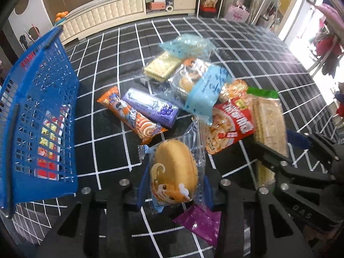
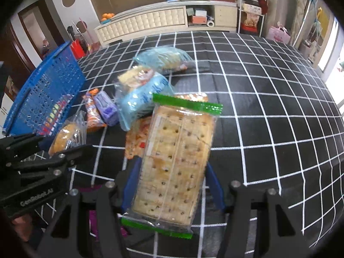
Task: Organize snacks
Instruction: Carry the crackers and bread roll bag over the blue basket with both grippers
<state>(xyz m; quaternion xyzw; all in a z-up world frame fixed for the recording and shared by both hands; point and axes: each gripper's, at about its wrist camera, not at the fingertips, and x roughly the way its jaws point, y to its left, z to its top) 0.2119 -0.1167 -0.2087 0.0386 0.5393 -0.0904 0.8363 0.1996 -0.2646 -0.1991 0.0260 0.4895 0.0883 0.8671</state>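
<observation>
Snacks lie in a heap on the bench [image 1: 247,49], which has a black cloth with white lines. The left claw [image 1: 174,185] holds a bun packet [image 1: 172,172] between its pads. The right claw [image 2: 169,185] grips a cracker pack [image 2: 174,163]. A blue basket [image 1: 38,116] stands at the left, with packets inside.
</observation>
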